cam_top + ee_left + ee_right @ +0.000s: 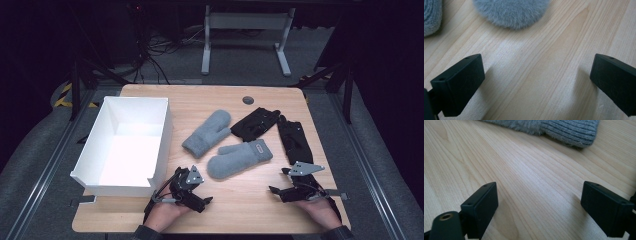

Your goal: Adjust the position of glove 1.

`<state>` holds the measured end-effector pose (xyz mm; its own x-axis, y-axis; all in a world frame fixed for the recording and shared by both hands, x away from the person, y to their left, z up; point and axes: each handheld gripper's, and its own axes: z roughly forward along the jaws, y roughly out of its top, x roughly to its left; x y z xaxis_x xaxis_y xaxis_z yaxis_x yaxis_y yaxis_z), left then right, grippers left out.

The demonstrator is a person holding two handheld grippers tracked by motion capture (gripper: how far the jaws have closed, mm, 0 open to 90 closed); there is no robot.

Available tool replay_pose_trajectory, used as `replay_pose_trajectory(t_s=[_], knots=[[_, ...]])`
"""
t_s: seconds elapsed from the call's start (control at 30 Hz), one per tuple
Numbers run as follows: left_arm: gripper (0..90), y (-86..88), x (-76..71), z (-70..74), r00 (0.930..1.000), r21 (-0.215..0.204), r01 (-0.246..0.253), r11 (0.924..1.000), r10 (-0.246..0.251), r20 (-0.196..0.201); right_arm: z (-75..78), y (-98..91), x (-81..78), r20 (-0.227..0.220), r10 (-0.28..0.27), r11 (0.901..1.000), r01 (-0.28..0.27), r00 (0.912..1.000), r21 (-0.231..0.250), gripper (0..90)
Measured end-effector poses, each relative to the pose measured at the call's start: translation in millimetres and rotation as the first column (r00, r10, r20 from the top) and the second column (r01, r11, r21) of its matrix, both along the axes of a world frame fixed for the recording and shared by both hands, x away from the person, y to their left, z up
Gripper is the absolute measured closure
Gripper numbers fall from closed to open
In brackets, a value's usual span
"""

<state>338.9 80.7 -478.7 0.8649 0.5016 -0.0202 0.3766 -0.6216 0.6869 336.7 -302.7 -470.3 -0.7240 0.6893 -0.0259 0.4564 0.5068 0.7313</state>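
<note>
Left tongs: left gripper [200, 192] rests low at the near edge of the table [240, 210], jaws spread wide with bare wood between them, holding nothing.
White box: open white box [164, 131] stands at the table's left, just beside the left gripper, one low wall facing the person; probably where the gloves are headed.
Far mitten: grey mitten [207, 132] lies slanted mid-table, cuff toward the box, apart from both grippers.
Near mitten: fluffy mitten [239, 159] lies nearest the grippers, between them and a little beyond; its rounded fuzzy end shows just ahead of the left jaws [510, 11], its ribbed cuff ahead of the right ones [571, 131].
Black gloves: one black glove [256, 123] touches the grey mitten's tip, a second black glove [295, 140] lies beside it toward the right edge.
Right tongs: right gripper [280, 192] sits at the near right, jaws wide apart over bare wood, empty.
Risk, pinch: a shallow bite on the fluff would likely slip as the mitten lifts.
Risk, drag: pulling the near mitten could snag its neighbour, since the two grey ones lie close.
Risk, box: a limp mitten swung low may catch the box wall and shove it.
</note>
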Motion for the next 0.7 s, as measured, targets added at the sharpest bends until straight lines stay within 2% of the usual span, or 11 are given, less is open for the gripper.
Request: replay_pose_trajectory(t_s=[0.1,0.3,0.37,0.53,0.57,0.6,0.7], knots=[[0.1,0.5,1.2,0.3,1.0,0.002,0.01,1.0,-0.01,0.0,0.2,0.0,0.2,-0.002,0.003,1.0,-0.003,1.0,-0.001,14.8],[0.2,2.5,1.6,0.9,0.9997,0.008,0.025,0.9997,-0.025,-0.007,8.4,5.2,2.4,-0.059,0.023,0.9987,-0.025,0.998,-0.044,17.3],[0.2,5.0,2.1,0.6,0.9993,0.008,0.036,0.9993,-0.036,-0.002,11.1,7.2,3.4,-0.055,0.031,0.9982,-0.034,0.998,-0.049,19.3],[0.0,4.9,2.0,-0.3,0.9995,-0.001,0.031,0.9995,-0.031,0.002,20.0,10.0,7.1,-0.048,0.042,0.9987,-0.044,0.998,-0.027,30.5],[0.0,4.9,2.0,-0.3,0.9995,-0.001,0.031,0.9995,-0.031,0.002,20.0,10.0,7.1,-0.048,0.042,0.9987,-0.044,0.998,-0.027,30.5],[0.0,5.1,1.4,-0.3,0.9996,-0.003,0.03,0.9995,-0.03,0.0,22.9,12.1,8.6,-0.053,0.05,0.9983,-0.052,0.9973,-0.028,37.2],[0.0,5.8,1.6,-0.2,0.9994,-0.001,0.035,0.9994,-0.035,0.001,27.4,14.8,12.0,-0.053,0.065,0.9977,-0.066,0.9965,-0.015,46.9]])
